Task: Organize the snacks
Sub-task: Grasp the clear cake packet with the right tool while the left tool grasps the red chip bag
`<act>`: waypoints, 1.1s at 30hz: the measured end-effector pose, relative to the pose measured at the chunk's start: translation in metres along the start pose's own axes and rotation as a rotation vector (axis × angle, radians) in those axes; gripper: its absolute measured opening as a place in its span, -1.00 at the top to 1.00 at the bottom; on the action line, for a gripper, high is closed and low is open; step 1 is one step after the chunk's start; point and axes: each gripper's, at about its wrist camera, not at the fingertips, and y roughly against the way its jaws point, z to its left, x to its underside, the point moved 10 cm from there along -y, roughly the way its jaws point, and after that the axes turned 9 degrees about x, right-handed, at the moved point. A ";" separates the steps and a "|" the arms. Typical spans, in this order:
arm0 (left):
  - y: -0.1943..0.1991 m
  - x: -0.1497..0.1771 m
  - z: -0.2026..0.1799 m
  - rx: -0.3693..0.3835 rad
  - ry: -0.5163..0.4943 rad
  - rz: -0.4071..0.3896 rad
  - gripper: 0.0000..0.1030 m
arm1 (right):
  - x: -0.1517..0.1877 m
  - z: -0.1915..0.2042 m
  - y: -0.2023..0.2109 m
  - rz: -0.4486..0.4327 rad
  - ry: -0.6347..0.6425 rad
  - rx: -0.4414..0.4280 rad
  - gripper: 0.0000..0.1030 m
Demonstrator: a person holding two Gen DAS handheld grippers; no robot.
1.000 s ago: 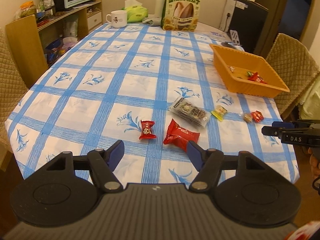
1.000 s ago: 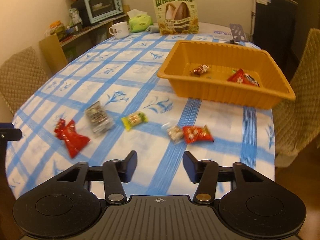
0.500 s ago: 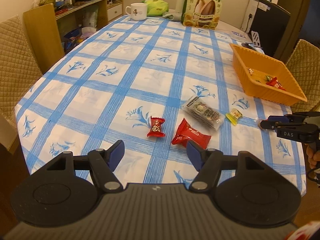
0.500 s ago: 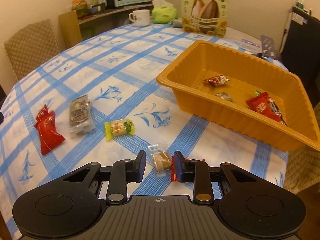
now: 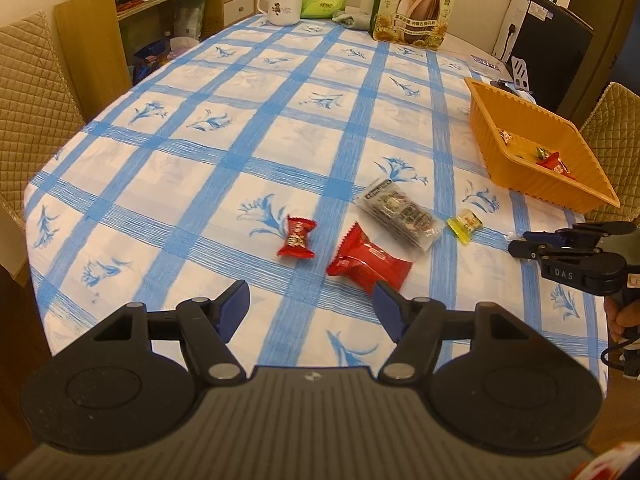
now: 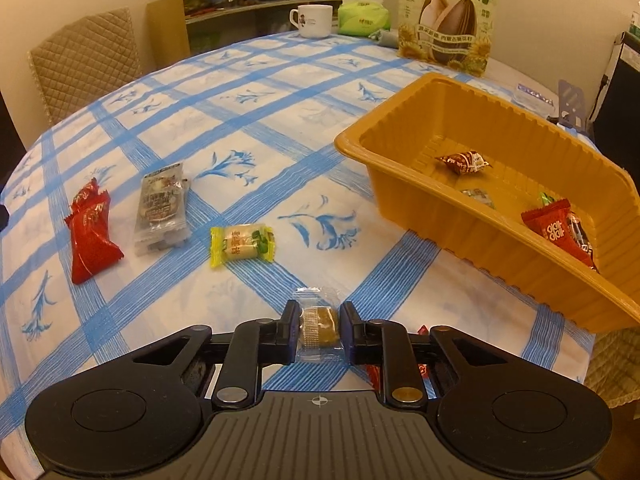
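Half hidden under the right tool (image 6: 320, 330): a red candy (image 6: 421, 330), only slivers visible, kind not readable. Clamped between that tool's fingers: a clear-wrapped brown snack (image 6: 319, 326), long axis running away from the camera, low over the tabletop (image 6: 256, 128) near the orange tray (image 6: 472, 240). Spread wide and holding nothing: the left tool (image 5: 312, 308), just short of a red packet (image 5: 366, 262) lying slantwise.

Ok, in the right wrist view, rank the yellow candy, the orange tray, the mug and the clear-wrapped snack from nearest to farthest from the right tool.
1. Clear-wrapped snack, between the right tool's fingers.
2. Yellow candy, ahead, left.
3. Orange tray, ahead, right.
4. Mug, far end of the table.
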 end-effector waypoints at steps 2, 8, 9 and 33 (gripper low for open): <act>-0.004 0.001 -0.005 0.012 0.001 0.008 -0.25 | 0.000 0.001 0.001 -0.001 0.006 -0.001 0.59; -0.017 0.002 -0.024 0.053 -0.006 0.033 -0.22 | -0.011 -0.002 0.016 -0.035 -0.043 -0.033 0.59; -0.020 0.002 -0.027 0.061 -0.005 0.038 -0.21 | -0.013 -0.004 0.019 -0.042 -0.054 -0.035 0.59; -0.083 -0.015 -0.023 0.011 0.143 0.075 0.37 | -0.013 -0.059 0.055 -0.082 -0.214 0.002 0.59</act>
